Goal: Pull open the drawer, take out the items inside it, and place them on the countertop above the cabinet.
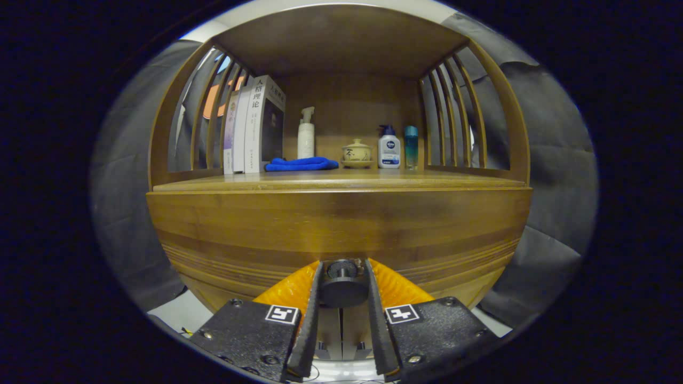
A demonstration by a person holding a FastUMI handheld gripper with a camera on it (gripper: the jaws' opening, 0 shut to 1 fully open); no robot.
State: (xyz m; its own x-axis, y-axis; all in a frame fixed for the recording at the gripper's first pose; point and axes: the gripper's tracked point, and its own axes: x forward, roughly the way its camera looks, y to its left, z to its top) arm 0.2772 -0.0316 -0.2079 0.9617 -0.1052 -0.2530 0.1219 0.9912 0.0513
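Gripper [343, 285] level, facing wooden cabinet head-on, fingers closed narrow on round dark drawer knob [343, 281], one pressing each side. Knob juts from smooth banded-grain drawer front [341, 224], long axis horizontal. Above, counter [341, 180] carries upright books [255, 125], crumpled blue cloth [301, 164], pump bottle [306, 134], lidded ceramic pot [357, 153].

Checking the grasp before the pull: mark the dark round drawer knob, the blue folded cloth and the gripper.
Dark round drawer knob [343, 285]: gripper view, its front face.
Blue folded cloth [302, 164]: gripper view, its top fold.
Gripper [343, 277]: gripper view, midway between the fingers, which flank the knob.
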